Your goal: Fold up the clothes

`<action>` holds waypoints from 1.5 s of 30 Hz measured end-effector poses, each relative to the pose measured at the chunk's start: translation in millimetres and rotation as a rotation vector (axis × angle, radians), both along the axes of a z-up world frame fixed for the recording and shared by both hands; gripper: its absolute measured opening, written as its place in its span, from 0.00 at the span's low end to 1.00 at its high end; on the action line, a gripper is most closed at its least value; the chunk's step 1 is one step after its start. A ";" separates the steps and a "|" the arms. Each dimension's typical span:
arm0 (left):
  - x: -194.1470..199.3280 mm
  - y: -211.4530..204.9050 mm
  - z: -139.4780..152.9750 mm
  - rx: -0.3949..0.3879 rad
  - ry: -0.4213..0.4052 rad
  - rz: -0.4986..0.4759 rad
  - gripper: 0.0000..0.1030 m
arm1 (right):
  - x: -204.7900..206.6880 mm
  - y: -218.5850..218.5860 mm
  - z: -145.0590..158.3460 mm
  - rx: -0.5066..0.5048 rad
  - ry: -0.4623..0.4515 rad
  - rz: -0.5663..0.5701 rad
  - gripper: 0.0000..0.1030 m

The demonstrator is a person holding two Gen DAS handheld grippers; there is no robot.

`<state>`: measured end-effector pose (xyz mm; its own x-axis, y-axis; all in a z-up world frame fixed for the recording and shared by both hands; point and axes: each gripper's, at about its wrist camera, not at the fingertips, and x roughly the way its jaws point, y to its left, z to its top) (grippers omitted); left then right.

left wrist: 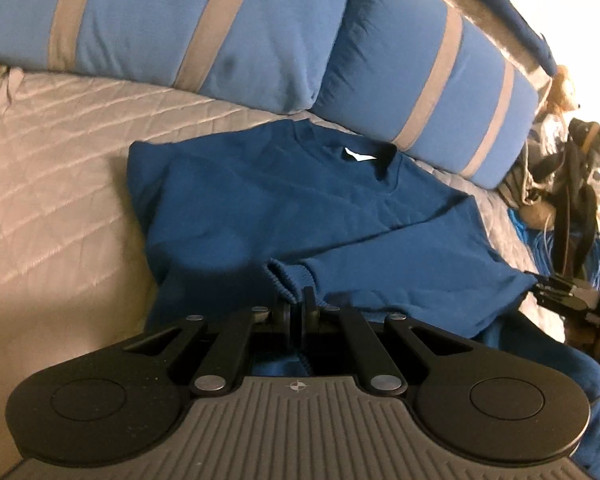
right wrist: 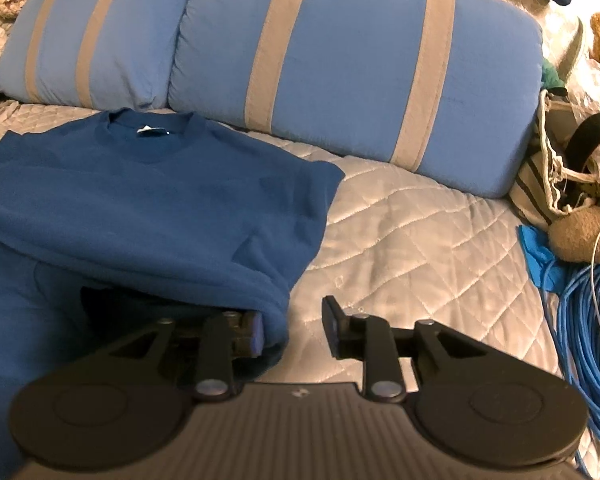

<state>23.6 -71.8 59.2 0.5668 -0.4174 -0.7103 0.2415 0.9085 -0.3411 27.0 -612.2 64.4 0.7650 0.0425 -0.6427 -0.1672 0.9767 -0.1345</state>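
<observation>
We see a dark blue sweatshirt (left wrist: 300, 208) lying flat w/ collar toward pillows, one sleeve folded across its front.

Two low, close wrist views, sharing sweater (left wrist: 284, 208) and pillows (right wrist: 352, 76).

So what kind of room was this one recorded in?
Most likely a bedroom: the blue sweatshirt lies on a bed with a quilted cover, two blue striped pillows sit at its head, and household clutter, including a coiled blue cable, crowds the right side.
</observation>
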 end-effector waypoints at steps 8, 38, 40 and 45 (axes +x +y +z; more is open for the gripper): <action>-8.4 -3.7 -8.4 0.064 -0.024 0.002 0.05 | -0.8 -0.5 -2.6 -0.034 0.010 0.006 0.58; -54.3 -27.6 42.5 0.248 -0.184 0.038 0.61 | -8.8 -12.6 46.1 0.141 0.031 0.050 0.88; -61.3 -34.3 52.5 0.282 -0.224 0.041 0.62 | 2.0 -7.6 35.0 0.104 0.061 0.011 0.88; -90.7 -31.7 82.8 0.254 -0.345 0.055 0.68 | 9.0 1.1 10.6 -0.043 0.118 -0.008 0.93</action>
